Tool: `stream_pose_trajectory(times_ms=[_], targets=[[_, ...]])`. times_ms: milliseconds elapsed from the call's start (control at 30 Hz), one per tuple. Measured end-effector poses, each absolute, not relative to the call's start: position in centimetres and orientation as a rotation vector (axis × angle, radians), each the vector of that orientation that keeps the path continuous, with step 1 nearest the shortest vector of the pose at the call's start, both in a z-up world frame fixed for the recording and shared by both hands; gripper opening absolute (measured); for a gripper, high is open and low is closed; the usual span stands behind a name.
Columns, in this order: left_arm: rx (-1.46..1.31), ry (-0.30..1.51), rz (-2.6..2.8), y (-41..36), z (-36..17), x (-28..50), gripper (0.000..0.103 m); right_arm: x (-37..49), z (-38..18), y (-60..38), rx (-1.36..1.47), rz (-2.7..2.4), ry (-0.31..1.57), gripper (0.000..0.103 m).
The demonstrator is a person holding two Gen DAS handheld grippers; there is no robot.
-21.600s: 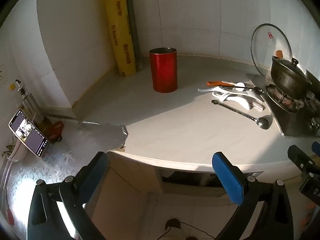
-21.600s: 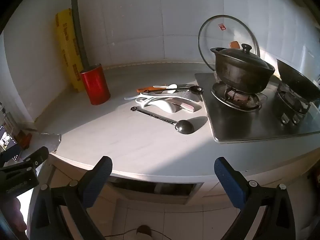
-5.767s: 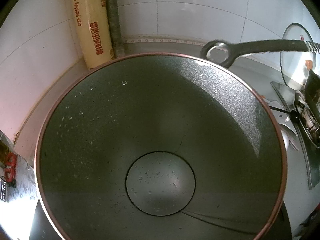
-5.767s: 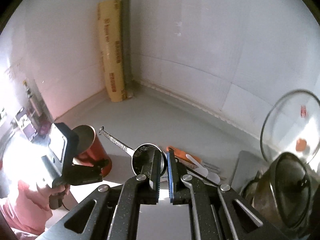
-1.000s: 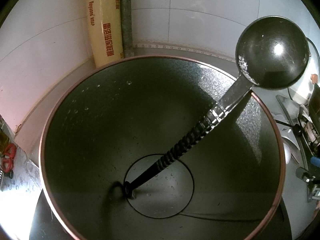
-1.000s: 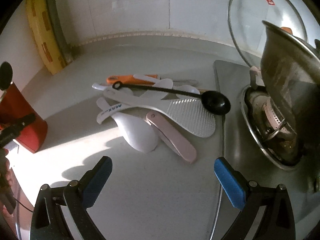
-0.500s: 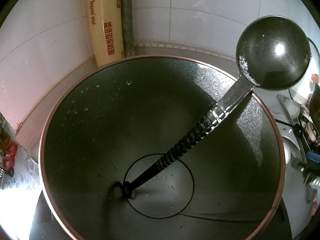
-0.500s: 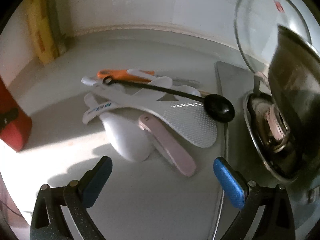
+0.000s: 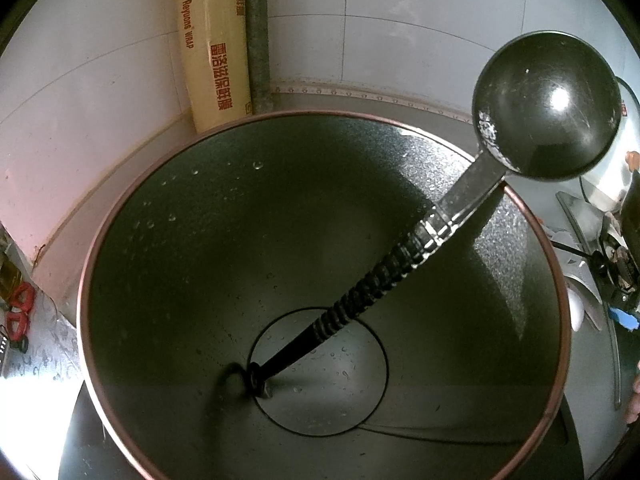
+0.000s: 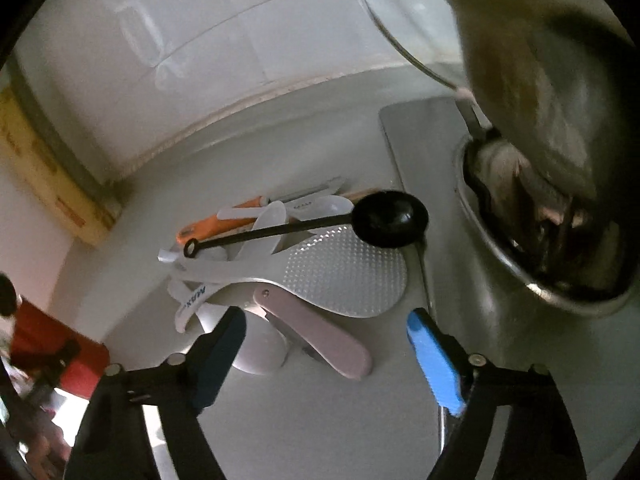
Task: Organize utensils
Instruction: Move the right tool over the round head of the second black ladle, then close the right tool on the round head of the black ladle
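White worktop (image 10: pixel 320 420) w/ a utensil pile, right tongs (image 10: pixel 326 340) unclenched, just been closing over the pink handle (image 10: pixel 320 336), left tongs grasping the red holder (image 9: pixel 320 300) w/ ladle (image 9: pixel 440 220) inside.

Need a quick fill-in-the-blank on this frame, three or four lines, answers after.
1. The metal ladle stands handle-down inside the ______ holder.
2. The black spoon lies on top of the pile, its bowl beside the ______.
3. The right gripper hovers over the pink ______.
4. The right gripper's jaws hold ______.

Answers: red; stove; handle; nothing
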State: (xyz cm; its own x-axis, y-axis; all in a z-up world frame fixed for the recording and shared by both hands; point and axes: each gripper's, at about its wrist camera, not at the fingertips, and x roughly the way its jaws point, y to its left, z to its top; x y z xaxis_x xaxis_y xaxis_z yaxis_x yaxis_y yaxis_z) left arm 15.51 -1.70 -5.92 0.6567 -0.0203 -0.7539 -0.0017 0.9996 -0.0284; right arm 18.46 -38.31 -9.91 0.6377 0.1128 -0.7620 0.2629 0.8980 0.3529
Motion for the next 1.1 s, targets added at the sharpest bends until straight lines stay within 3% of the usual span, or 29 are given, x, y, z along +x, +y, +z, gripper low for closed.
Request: stream_pose_trajectory(times_ms=[300,567,933,1100], targets=[[-0.014,0.862,-0.011,-1.9,-5.9,15.8,0.090,19.1,-9.6,-40.3,0.541,-0.140,0.821,0.071],[0.001,0.885,-0.004,-2.2,-6.5,16.1,0.090,20.3,-10.4,-42.1,0.620,-0.215,0.770,0.047],[-0.012,0.833,0.003,-2.2,-5.9,16.3,0.090,21.0,-10.3,-43.3,0.661,-0.302,0.735,0.038],[-0.007,0.834,0.002,-2.4,-5.8,16.5,0.090,21.2,-10.4,-43.0,0.641,-0.319,0.739,0.027]])
